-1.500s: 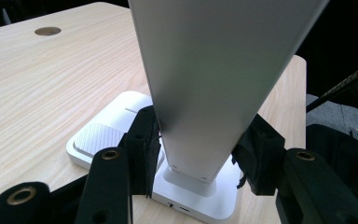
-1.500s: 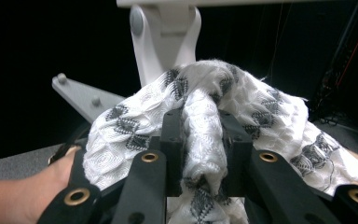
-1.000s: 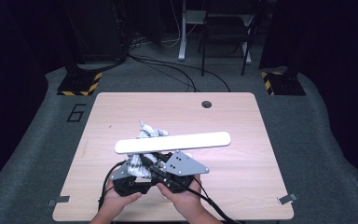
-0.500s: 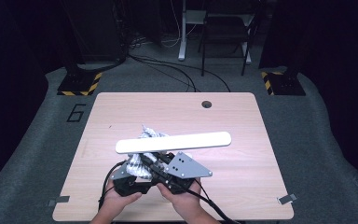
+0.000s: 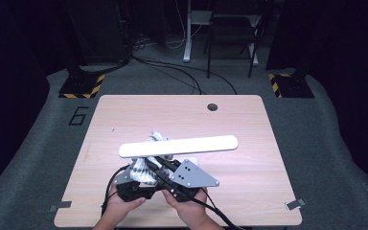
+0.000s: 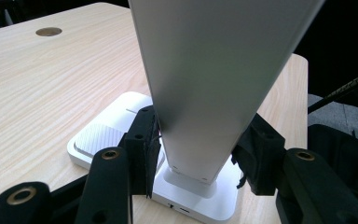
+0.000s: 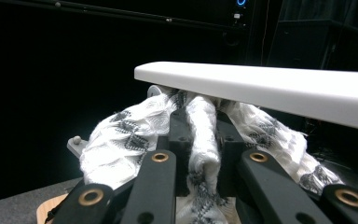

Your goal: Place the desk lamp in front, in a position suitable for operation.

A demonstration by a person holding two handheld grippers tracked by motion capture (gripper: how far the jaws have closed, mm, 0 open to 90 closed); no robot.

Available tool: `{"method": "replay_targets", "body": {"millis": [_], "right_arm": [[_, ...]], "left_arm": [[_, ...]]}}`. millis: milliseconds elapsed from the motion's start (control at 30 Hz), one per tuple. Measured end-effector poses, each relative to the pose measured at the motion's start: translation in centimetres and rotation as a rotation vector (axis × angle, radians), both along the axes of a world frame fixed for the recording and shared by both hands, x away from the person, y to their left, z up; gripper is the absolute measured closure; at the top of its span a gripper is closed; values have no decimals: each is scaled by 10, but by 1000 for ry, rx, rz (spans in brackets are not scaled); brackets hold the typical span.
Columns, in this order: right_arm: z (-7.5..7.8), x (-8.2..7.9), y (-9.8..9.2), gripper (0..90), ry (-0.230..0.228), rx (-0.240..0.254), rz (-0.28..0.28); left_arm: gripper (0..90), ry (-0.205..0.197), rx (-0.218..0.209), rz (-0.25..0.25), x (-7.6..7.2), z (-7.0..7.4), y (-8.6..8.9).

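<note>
A white desk lamp stands on the table, its long light bar (image 5: pixel 178 146) level above the hands. In the left gripper view my left gripper (image 6: pixel 200 144) is shut on the lamp's flat upright post (image 6: pixel 214 70), just above its white square base (image 6: pixel 107 140). My right gripper (image 7: pixel 203 135) is shut on a white cloth with a black pattern (image 7: pixel 116 140), its jaws having just been closing with the cloth between them. That cloth reaches up against the underside of the light bar (image 7: pixel 270 88). From above, the cloth (image 5: pixel 143 168) bunches between both grippers under the bar.
The wooden table (image 5: pixel 249 191) has a round cable hole (image 5: pixel 212 106) at its far edge. Both hands are near the front edge (image 5: pixel 172 224). Beyond the table are grey carpet, cables and black stands with yellow-striped feet (image 5: pixel 81 88).
Both hands have stayed where they were. The bunch of cloth under the light bar has shifted its shape slightly.
</note>
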State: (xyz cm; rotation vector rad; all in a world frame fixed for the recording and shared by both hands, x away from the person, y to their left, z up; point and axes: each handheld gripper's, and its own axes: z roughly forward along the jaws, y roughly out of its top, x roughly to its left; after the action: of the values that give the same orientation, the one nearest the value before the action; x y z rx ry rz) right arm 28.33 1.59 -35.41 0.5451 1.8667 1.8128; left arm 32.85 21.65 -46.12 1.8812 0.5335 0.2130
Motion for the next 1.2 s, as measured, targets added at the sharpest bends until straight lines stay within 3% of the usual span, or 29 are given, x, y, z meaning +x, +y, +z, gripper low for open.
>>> {"method": "replay_targets", "body": {"millis": [833, 1200], "right_arm": [[2, -3, -8, 825, -13, 33, -21], [0, 2, 1, 825, -17, 39, -40]], "left_arm": [[537, -7, -4, 3, 0, 0, -1], [536, -10, 3, 6, 1, 0, 0]]}}
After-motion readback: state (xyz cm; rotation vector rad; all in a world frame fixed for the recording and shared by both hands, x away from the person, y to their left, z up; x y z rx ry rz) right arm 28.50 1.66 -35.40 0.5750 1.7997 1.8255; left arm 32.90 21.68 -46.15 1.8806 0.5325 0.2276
